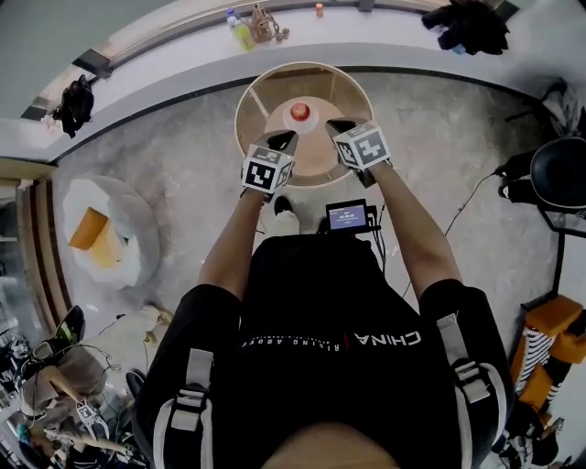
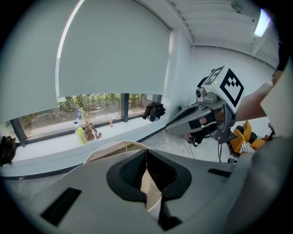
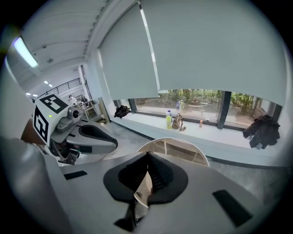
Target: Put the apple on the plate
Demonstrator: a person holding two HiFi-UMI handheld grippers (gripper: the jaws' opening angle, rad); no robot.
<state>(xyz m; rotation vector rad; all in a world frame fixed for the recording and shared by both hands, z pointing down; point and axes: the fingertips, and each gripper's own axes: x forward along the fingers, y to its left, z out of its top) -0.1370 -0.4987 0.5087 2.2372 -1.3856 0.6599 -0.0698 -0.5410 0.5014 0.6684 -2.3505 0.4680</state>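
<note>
**Both grippers closed and empty above the round table; apple on the tabletop**

The round table (image 1: 245, 101) stands in front of the person, below the long window ledge (image 1: 165, 64). The red apple (image 1: 300, 113) sits on the table, towards its far side and near the middle of its width. It rests on a paler patch of the pinkish top. The head view is too small to tell whether that patch is the plate.

The left gripper (image 1: 282, 138) is held over the near left part of the table, short of the apple and not touching it. In the left gripper view its two black pads meet at the tips and nothing is between them. Only a sliver of the table's rim shows past them.

The right gripper (image 1: 337, 125) is over the near right part of the table, just beside the apple on the right and apart from it. In the right gripper view its jaws are pressed together at the tips and hold nothing.

The two grippers point towards the far side of the table, side by side, with the apple beyond the gap between them. On the ledge behind the table stand a yellow-green bottle (image 1: 243, 35) and a small brown bag (image 1: 264, 25). A black garment (image 1: 472, 26) lies further right along the ledge.
</note>
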